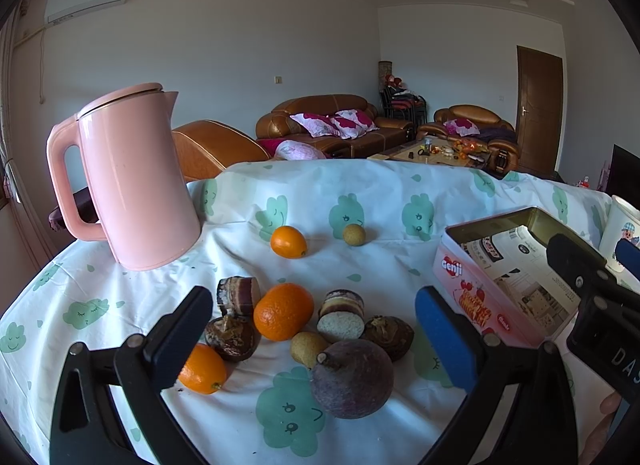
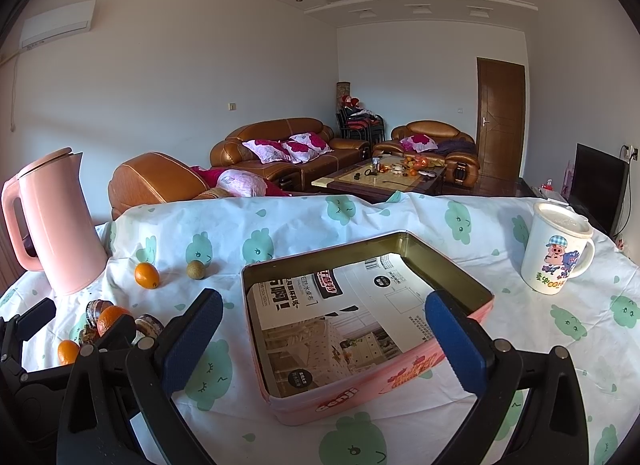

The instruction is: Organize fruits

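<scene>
Start of the sort, nothing picked yet: pink rectangular metal tin (image 2: 368, 317) sits open on the table, lined with printed paper, no fruit in it. Left gripper (image 1: 316, 339) hangs wide open and empty over the fruit pile at the near left, touching nothing. Between its pads: round dark purple fruit (image 1: 352, 379) nearest, big orange (image 1: 283, 311) behind it, small green-brown fruit (image 1: 307, 348) between them, brown cake pieces mixed in. Small oval orange (image 1: 203, 369) is by the left pad; another small orange (image 1: 288, 241) and a tan round fruit (image 1: 354, 234) lie farther off by the tall pink plastic kettle (image 1: 132, 181). Right gripper (image 2: 324, 339) is also wide open and empty, hovering over the tin. Likely next: lower left gripper, close on the purple fruit, carry it right into the tin
</scene>
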The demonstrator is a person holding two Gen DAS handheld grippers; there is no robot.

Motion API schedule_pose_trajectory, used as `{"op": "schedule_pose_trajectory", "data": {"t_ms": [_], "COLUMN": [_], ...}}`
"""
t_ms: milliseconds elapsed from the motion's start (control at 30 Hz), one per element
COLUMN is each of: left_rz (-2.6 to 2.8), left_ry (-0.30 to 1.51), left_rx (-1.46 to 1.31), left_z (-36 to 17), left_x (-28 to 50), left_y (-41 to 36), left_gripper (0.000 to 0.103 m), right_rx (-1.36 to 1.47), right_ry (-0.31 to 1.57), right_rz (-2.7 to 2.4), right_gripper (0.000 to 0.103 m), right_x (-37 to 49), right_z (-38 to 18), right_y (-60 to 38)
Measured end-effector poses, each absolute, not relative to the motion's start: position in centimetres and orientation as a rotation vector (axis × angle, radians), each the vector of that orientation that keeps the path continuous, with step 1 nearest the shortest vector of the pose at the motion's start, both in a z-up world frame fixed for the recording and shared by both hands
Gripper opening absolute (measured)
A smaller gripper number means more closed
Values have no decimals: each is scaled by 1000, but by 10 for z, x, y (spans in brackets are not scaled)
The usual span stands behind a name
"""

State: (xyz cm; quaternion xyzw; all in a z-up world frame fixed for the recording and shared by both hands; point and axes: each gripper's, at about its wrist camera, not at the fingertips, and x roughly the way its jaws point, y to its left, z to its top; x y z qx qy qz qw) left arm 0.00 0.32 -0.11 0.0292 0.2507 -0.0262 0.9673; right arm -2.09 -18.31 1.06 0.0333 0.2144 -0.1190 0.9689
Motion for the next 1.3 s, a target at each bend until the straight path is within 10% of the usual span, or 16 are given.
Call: {"op": "schedule_pose_trajectory", "data": {"t_ms": [1300], "left_rz": [133], "left_ry": [563], "left_rx": [46], "left_z": [-2], "left_x": [13], "left_y": [93], "left_gripper": [103], "right_rx": [29], "right_ry": [461], "right_rz": [17], "right_gripper": [102], "right_x": [-21], "right_z": [5], "right_y": [-148]}}
